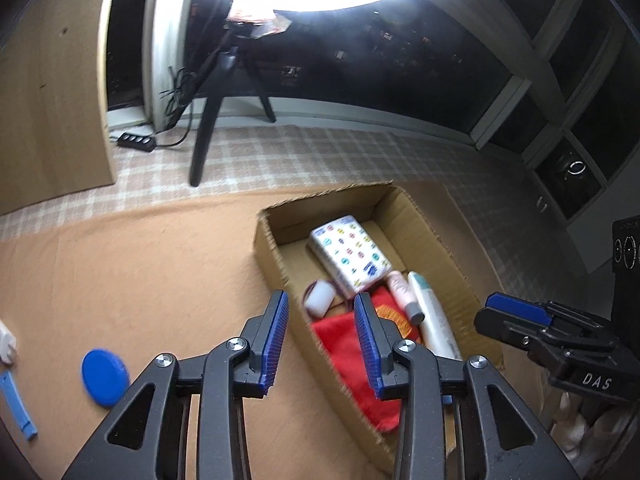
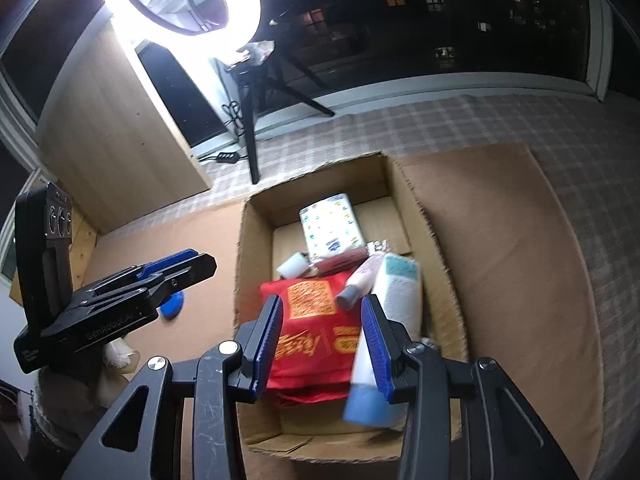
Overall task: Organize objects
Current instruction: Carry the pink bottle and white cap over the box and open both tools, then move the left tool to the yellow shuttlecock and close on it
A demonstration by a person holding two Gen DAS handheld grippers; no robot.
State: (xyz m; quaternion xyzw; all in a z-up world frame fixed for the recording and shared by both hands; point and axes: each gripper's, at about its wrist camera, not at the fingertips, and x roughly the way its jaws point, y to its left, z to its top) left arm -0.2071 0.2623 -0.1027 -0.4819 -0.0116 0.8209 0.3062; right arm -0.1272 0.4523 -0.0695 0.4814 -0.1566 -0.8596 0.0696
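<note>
An open cardboard box (image 1: 272,248) (image 2: 256,224) sits on a tan mat. Inside lie a patterned tissue pack (image 1: 350,254) (image 2: 330,226), a red pouch (image 1: 352,356) (image 2: 316,328), a white tube with a blue cap (image 1: 434,318) (image 2: 384,336), a pink tube (image 1: 402,292) (image 2: 360,280) and a small white case (image 1: 318,298) (image 2: 292,266). My left gripper (image 1: 322,344) is open and empty above the box's near left wall. My right gripper (image 2: 326,344) is open and empty, hovering over the red pouch and white tube; it also shows in the left wrist view (image 1: 516,312).
A blue round lid (image 1: 105,377) (image 2: 172,306) and a light blue strip (image 1: 14,404) lie on the mat (image 1: 140,280) left of the box. A ring light's tripod (image 1: 208,128) (image 2: 252,136) and a power strip (image 1: 136,142) stand on the checked floor beyond. A wooden panel (image 1: 52,100) stands at left.
</note>
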